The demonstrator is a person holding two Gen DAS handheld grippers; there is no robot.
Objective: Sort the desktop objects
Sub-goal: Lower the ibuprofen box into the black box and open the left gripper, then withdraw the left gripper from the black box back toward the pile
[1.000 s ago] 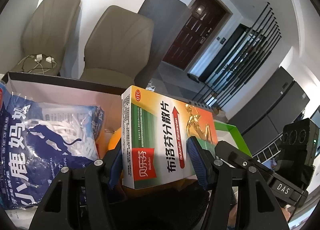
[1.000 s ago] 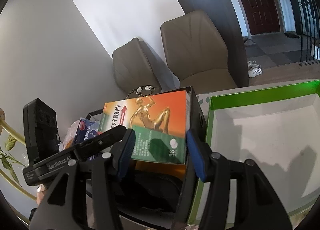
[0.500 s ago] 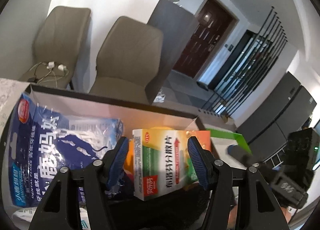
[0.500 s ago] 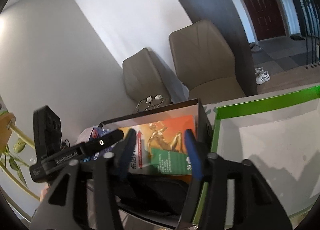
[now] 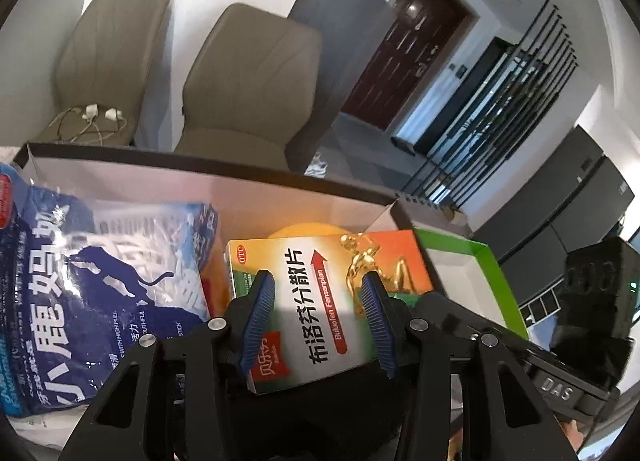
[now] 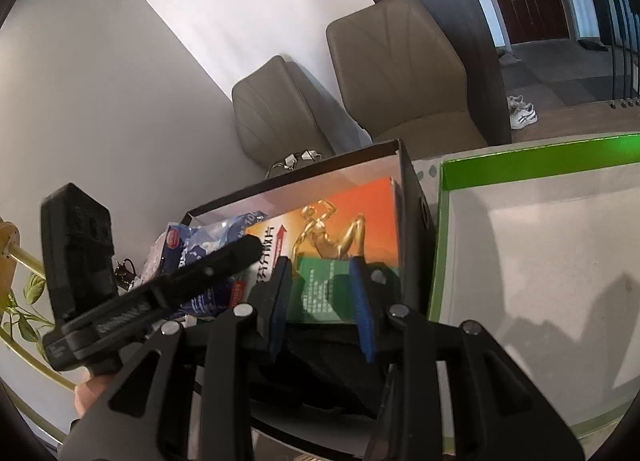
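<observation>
Orange-green medicine carton [image 5: 320,301] lies in the black-rimmed box [image 5: 200,165], beside the blue floss bag [image 5: 92,293]. Your left gripper [image 5: 318,317] is closing over it, nothing pinched; your right gripper [image 6: 320,301] is shut, empty. Likely sorted with toiletries; green tray [image 6: 520,169] unused.

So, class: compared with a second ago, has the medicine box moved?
Yes. The medicine box has dropped: before, it stood above the black box's rim; now it lies lower, inside it.
</observation>
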